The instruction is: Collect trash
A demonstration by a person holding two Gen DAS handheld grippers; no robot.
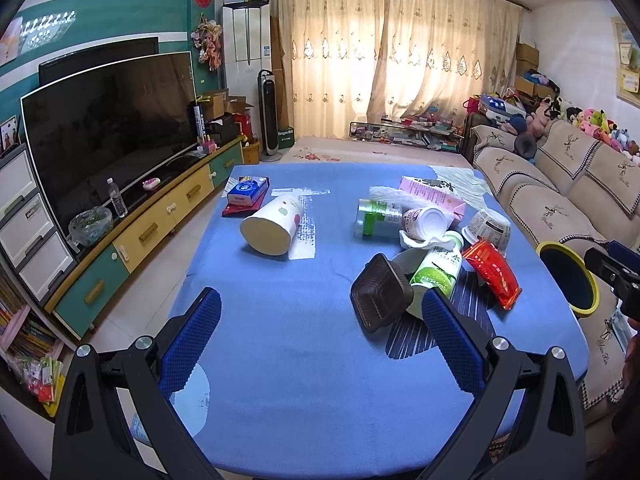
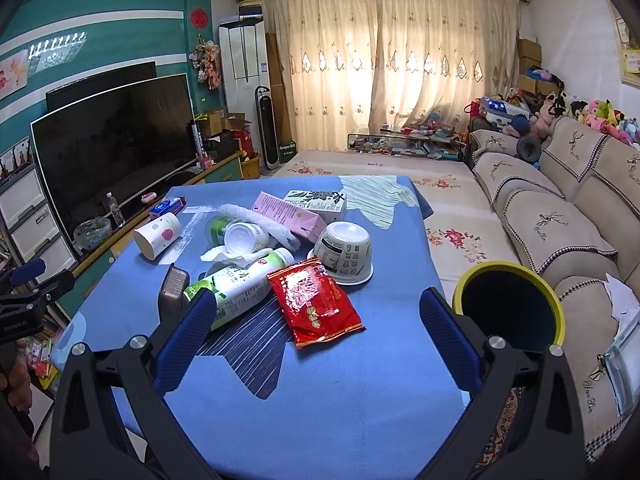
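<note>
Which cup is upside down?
The white noodle cup with black print, beside the red packet. The apple-and-heart cup lies on its side.

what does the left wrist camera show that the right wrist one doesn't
Left only: the open left gripper close up, and the dark tray's inside.
Right only: the open right gripper close up, and paper on the sofa.
Both: red packet, green bottle, upturned bowl, paper cup, yellow-rimmed bin.
</note>
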